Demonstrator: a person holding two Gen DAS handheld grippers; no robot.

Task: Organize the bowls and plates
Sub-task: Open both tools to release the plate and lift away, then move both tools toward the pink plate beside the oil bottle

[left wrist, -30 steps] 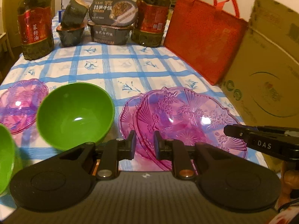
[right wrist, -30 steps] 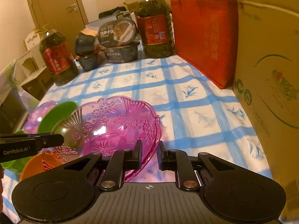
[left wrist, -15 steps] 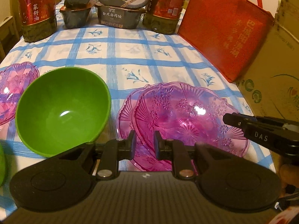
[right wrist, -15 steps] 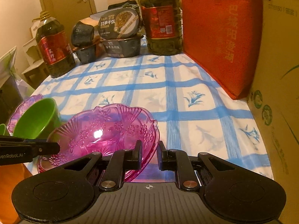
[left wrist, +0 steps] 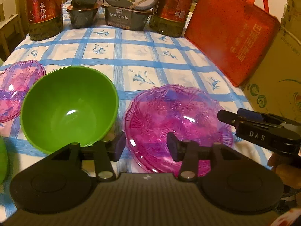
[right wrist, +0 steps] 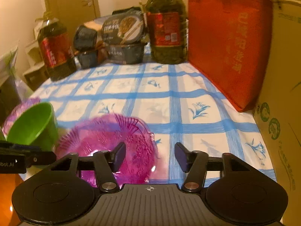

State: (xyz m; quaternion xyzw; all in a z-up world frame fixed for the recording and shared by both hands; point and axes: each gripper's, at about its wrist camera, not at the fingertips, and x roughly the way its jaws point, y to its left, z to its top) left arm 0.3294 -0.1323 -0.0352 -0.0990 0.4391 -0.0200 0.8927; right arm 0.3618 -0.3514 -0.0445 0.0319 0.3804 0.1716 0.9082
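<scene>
The pink plates [left wrist: 176, 124] sit nested on the worktop [left wrist: 143, 56], just beside the green bowl [left wrist: 69, 107]. Both tools have just been opening: the left tool [left wrist: 144, 147] and right tool [right wrist: 149, 155] stand spread, pinching nothing, the stack's rim between their pads. Stacking looks finished. Next: back off, then reach for the bowl or the far pink plate [left wrist: 17, 88].

Left gripper [left wrist: 145, 146], right gripper [right wrist: 149, 157]: fingers apparently just parted.
</scene>
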